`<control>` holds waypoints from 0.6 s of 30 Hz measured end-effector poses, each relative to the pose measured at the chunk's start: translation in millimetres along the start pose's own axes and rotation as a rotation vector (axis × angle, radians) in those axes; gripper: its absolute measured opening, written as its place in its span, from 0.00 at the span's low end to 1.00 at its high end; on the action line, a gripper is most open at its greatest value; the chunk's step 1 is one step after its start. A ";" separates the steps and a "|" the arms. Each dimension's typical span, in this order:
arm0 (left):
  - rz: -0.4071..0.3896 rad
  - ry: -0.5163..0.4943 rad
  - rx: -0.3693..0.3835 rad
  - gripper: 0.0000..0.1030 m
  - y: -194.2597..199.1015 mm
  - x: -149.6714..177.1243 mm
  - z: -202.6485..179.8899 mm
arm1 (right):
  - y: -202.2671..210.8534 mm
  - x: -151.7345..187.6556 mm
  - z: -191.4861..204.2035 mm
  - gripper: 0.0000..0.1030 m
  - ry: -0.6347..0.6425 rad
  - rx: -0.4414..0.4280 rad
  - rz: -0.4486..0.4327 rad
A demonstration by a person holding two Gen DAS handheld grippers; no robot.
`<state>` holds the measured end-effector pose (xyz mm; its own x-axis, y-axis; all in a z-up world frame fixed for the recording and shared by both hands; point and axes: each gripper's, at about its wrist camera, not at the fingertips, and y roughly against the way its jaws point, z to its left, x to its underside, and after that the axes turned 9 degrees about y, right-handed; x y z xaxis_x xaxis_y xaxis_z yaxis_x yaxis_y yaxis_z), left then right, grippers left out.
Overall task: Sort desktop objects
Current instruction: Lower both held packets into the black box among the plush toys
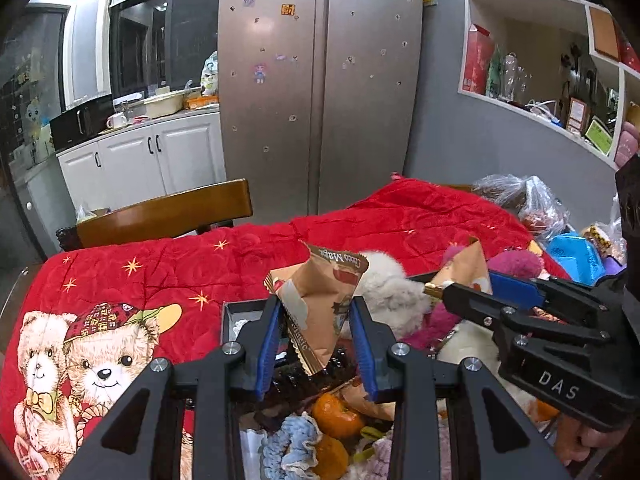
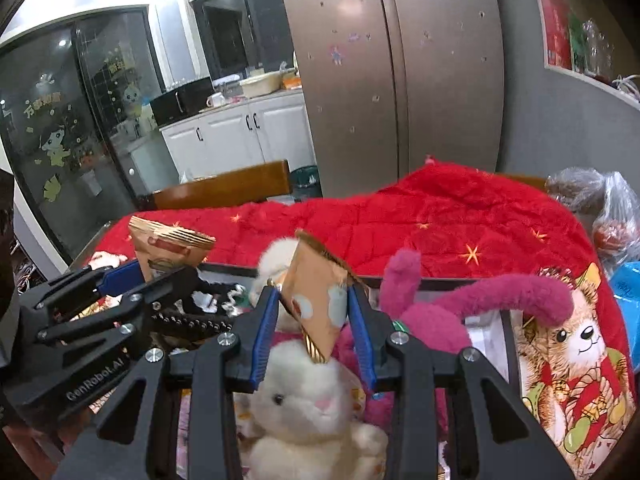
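Note:
My left gripper (image 1: 316,328) is shut on a brown snack packet (image 1: 320,304), held above a black tray (image 1: 230,312) with tangerines (image 1: 334,416) and a blue scrunchie (image 1: 290,448). My right gripper (image 2: 314,322) is shut on a second brown snack packet (image 2: 320,300), held above a white plush rabbit (image 2: 308,404) and a pink plush toy (image 2: 480,300). The right gripper also shows in the left wrist view (image 1: 464,288), the left gripper in the right wrist view (image 2: 160,276).
A red quilted cloth (image 1: 160,272) with bear prints covers the table. A wooden chair back (image 1: 168,212) stands behind it. Plastic bags (image 1: 528,204) and a blue packet (image 1: 576,256) lie at the right. A fridge (image 1: 320,80) stands behind.

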<state>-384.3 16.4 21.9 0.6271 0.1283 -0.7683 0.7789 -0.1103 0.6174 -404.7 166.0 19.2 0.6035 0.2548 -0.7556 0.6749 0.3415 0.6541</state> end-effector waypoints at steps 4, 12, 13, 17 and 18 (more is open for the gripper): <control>0.013 0.003 -0.009 0.33 -4.2 2.6 2.5 | -4.6 3.0 -4.7 0.36 -0.020 -0.027 0.007; 0.028 -0.003 0.002 0.33 -7.0 4.8 0.8 | -4.3 5.6 -2.5 0.36 -0.011 -0.018 0.007; 0.030 -0.004 0.006 0.33 -7.4 4.9 0.2 | -4.0 5.8 -2.5 0.36 -0.011 -0.018 0.007; 0.035 -0.014 0.004 0.33 -9.2 6.2 -2.3 | -4.4 6.2 -2.4 0.36 -0.008 -0.015 0.007; 0.037 -0.014 0.003 0.33 -9.4 6.4 -2.4 | -3.9 6.2 -1.9 0.36 -0.006 -0.014 0.007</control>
<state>-387.6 20.7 11.6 0.6550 0.1105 -0.7475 0.7554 -0.1181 0.6445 -404.4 168.0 11.9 0.6106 0.2517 -0.7509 0.6648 0.3524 0.6587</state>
